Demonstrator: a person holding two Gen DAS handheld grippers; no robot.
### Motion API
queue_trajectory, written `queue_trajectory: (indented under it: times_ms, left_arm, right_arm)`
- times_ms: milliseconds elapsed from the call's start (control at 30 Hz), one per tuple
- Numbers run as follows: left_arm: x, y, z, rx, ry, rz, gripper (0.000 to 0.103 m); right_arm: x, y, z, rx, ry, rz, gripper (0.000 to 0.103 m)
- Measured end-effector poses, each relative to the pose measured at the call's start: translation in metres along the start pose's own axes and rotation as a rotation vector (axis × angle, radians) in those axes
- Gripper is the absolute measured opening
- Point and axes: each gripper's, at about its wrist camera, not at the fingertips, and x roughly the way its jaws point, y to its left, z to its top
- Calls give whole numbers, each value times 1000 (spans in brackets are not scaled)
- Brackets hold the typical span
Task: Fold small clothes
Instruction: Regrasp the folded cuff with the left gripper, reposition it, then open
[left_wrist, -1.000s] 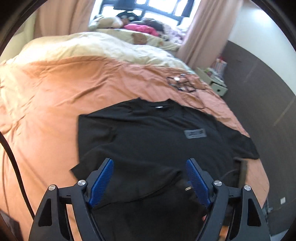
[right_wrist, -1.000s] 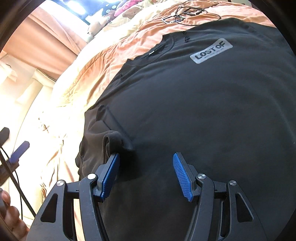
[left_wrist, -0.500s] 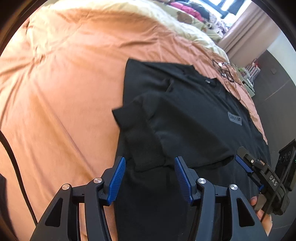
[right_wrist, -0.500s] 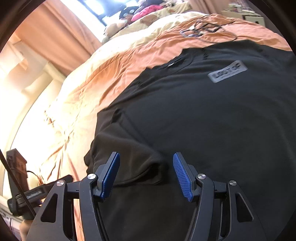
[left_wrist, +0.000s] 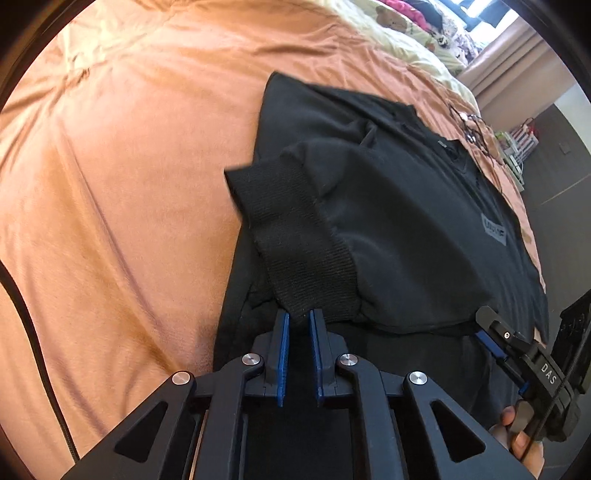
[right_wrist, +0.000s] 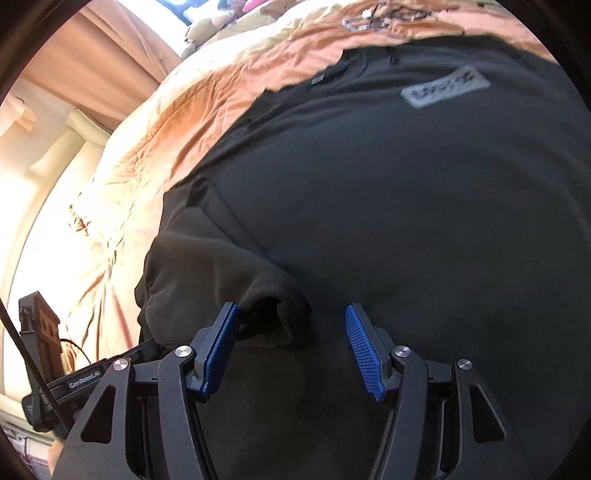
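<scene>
Orange bedding (left_wrist: 122, 192) covers the bed where a black sweatshirt (left_wrist: 413, 221) lies spread, chest patch (right_wrist: 445, 90) up. The left hand-held gripper (left_wrist: 297, 321) has just been closing, its blue pads now pinching the ribbed cuff (left_wrist: 295, 236) of the folded-in sleeve. The right hand-held gripper (right_wrist: 291, 325) stands half open over the sweatshirt, gripping nothing.

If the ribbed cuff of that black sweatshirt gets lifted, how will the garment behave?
Probably floppy: the black sweatshirt lies creased and draped on the orange bedsheet, so it should sag and trail. The thick ribbed cuff, pinched by the left hand-held gripper, likely resists slipping. It looks fairly heavy for clothing.
</scene>
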Motion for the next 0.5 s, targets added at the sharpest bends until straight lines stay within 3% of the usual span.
queue_trajectory:
  times_ms: [167,267,500]
  left_arm:
    - [-33,-16,10,50,-64,32,6]
    - [-50,-32,17,63,-96,42,6]
    - [-75,-93,36,134,-153,22,5]
  right_arm:
    - [7,12,8,16,-10,34,58]
    - [-13,-10,-10,15,-12,69,58]
    - [-52,-43,-8,52,-71,84,58]
